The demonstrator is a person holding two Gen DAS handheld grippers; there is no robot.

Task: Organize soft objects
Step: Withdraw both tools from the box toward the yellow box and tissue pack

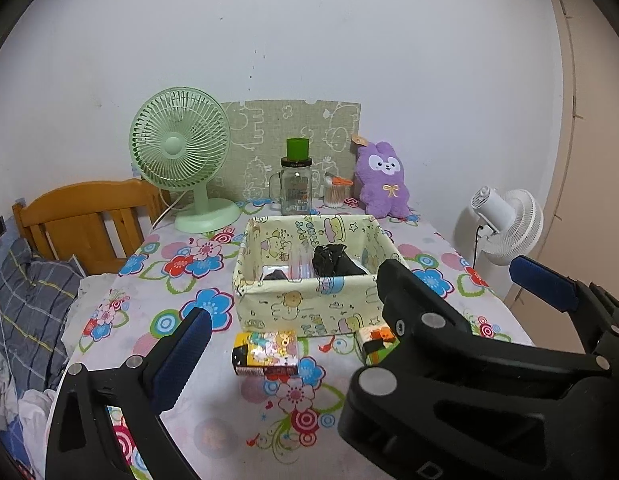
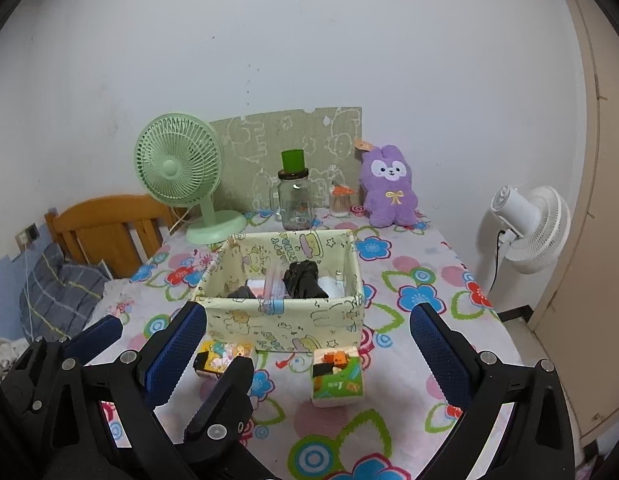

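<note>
- Blue-padded right gripper (image 2: 309, 336) hangs with its jaws wide apart and nothing between them; the green tissue pack (image 2: 338, 378) lies just beyond, near the fabric basket (image 2: 285, 320).
- Left gripper (image 1: 293, 308) also stands apart and empty, with the yellow tissue pack (image 1: 265, 354) ahead of it, closer to its left finger.
- Each pack lies flat on the floral tablecloth (image 2: 409, 276), apart from the other, in front of the basket's near wall.
- Yellow pack's long axis runs left to right; the green one looks squarer, its printed face up.
- Likely pairing: each gripper takes its nearer pack.
</note>
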